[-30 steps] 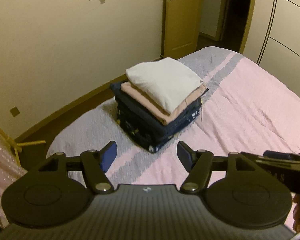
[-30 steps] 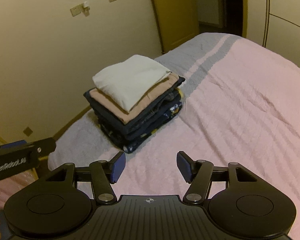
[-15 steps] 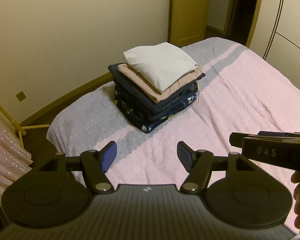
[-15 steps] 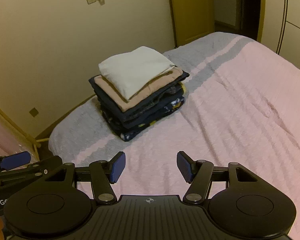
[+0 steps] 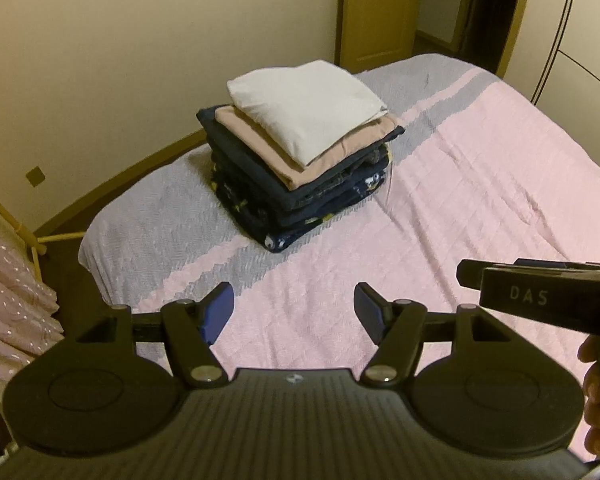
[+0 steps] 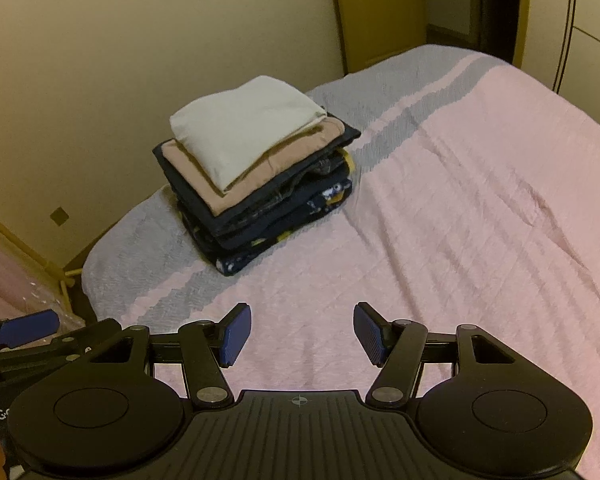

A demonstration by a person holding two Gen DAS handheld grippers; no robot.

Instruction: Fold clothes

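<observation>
Both tools have drawn back, pads apart and empty, from the folded stack [image 5: 300, 152] ahead.

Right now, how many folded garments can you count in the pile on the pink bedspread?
About 6: white cotton one on top, beige one beneath, then roughly four dark navy layers, the lowest patterned. Dark folds merge, so some may be hidden.

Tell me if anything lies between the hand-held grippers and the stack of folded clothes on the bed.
Nothing visible does. Only bare bedspread lies between the open right hand-held gripper and the stack of folded clothes, and likewise ahead of the open left hand-held gripper.
</observation>
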